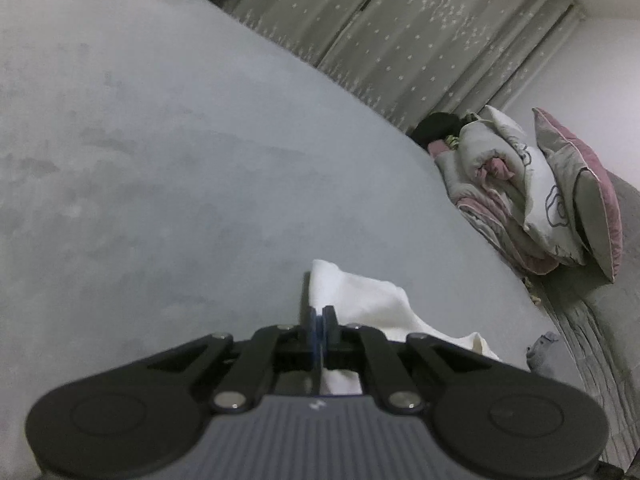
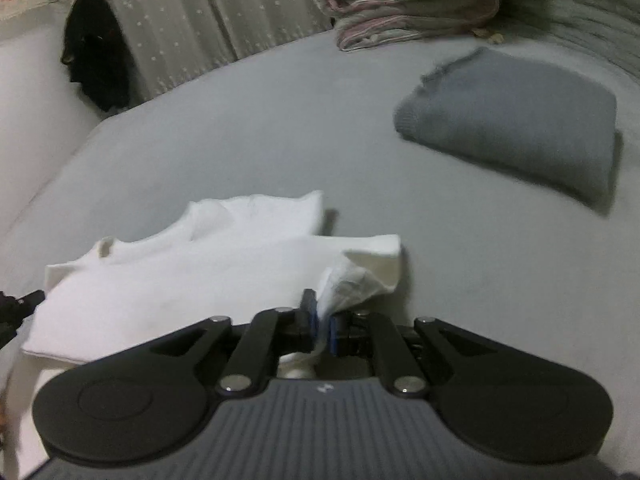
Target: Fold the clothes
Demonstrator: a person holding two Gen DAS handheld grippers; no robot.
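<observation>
The white garment (image 2: pixel 192 276) lay half-folded on the bed (image 2: pixel 280 140). Left gripper (image 1: pixel 319 322) was closed on its edge; right gripper (image 2: pixel 319 322) loosely pinched a bunched corner, which could slip and undo the fold.

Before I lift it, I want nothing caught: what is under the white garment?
The white garment lies on the grey bed sheet, which shows all around it. Anything beneath its middle is covered. The right gripper has one corner between its fingers.
</observation>
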